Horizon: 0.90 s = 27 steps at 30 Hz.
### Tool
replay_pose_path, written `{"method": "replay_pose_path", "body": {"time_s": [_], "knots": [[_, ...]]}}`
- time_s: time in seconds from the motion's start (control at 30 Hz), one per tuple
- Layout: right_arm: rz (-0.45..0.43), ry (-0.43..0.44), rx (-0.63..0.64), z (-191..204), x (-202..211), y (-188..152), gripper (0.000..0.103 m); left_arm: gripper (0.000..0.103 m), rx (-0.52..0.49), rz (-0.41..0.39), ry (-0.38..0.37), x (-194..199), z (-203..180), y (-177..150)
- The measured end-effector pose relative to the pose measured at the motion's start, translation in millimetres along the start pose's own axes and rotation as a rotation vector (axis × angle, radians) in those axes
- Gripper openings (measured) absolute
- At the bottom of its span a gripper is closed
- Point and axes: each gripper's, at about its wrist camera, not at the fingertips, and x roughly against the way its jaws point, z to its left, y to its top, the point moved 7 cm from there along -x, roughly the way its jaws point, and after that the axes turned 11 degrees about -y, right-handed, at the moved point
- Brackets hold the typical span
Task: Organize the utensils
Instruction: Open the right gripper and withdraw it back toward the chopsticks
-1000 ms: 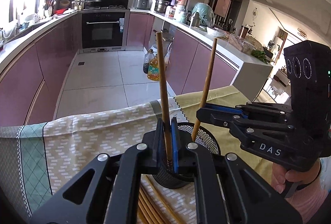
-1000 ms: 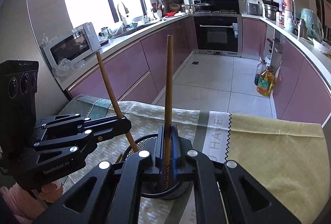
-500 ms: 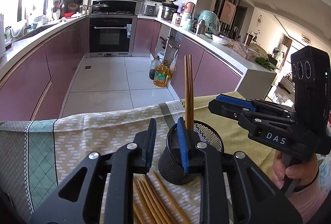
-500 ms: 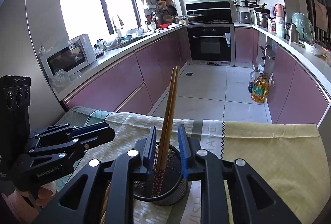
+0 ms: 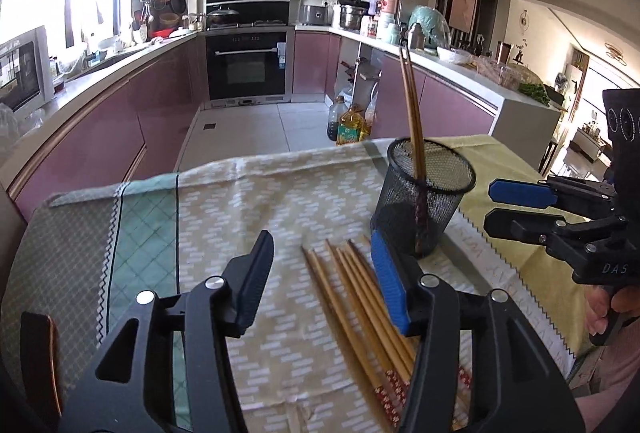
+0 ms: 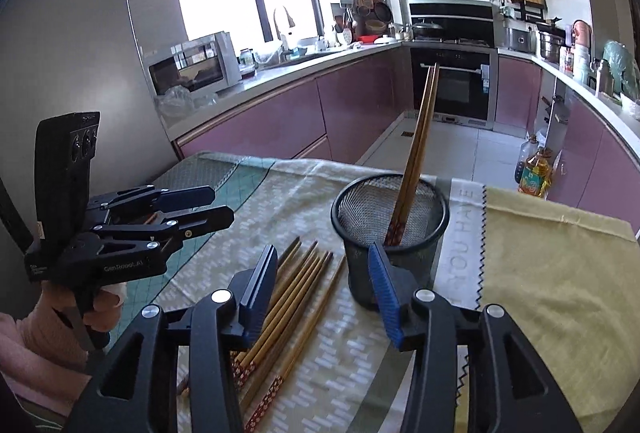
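A black mesh holder (image 5: pixel 424 193) stands on the cloth-covered table, with two wooden chopsticks (image 5: pixel 412 113) leaning inside it. It also shows in the right wrist view (image 6: pixel 390 229) with the two chopsticks (image 6: pixel 420 145). Several loose chopsticks (image 5: pixel 360 305) lie flat on the cloth in front of the holder, also in the right wrist view (image 6: pixel 288 297). My left gripper (image 5: pixel 324 277) is open and empty above the loose chopsticks. My right gripper (image 6: pixel 324 277) is open and empty, just in front of the holder. Each gripper shows in the other's view: right (image 5: pixel 520 209), left (image 6: pixel 208 209).
The table wears a patterned cloth (image 5: pixel 240 201) and a yellow cloth (image 6: pixel 552 273) on the right. Its far edge drops to the kitchen floor. Purple cabinets, an oven and oil bottles (image 5: pixel 348 125) stand beyond. A dark object (image 5: pixel 40 353) sits at the table's left edge.
Both grippers opened and let their chopsticks drop into the holder, then pulled back and down toward me. The two chopsticks now lean in the holder.
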Motion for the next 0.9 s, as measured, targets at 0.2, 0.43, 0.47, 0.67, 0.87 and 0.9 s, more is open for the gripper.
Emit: {"method": "replay_pose_path", "body": {"time_s": [0.2, 0.43, 0.47, 0.67, 0.87, 0.9], "knots": [[0.121, -0.003, -0.026, 9.7, -29.2, -37.7, 0.045, 0.05, 0.053, 0.103, 0.01, -11.1, 17.8, -48.2], [0.181, -0.028, -0.031, 16.1, -45.2, -59.4, 0.045, 0.05, 0.073, 0.172, 0.008, -27.2, 17.0, -71.6], [0.184, -0.03, -0.03, 17.2, -46.1, -61.4, 0.045, 0.05, 0.074, 0.178, 0.007, -28.0, 16.9, -74.8], [0.187, -0.044, -0.031, 19.0, -47.1, -66.6, 0.045, 0.05, 0.077, 0.197, -0.009, -33.5, 10.9, -81.0], [0.195, -0.05, -0.026, 22.6, -49.5, -71.8, 0.045, 0.049, 0.079, 0.217, -0.002, -40.1, 7.7, -83.9], [0.195, -0.051, -0.026, 23.8, -49.9, -71.8, 0.045, 0.049, 0.079, 0.219, 0.0, -41.2, 7.8, -84.3]]}}
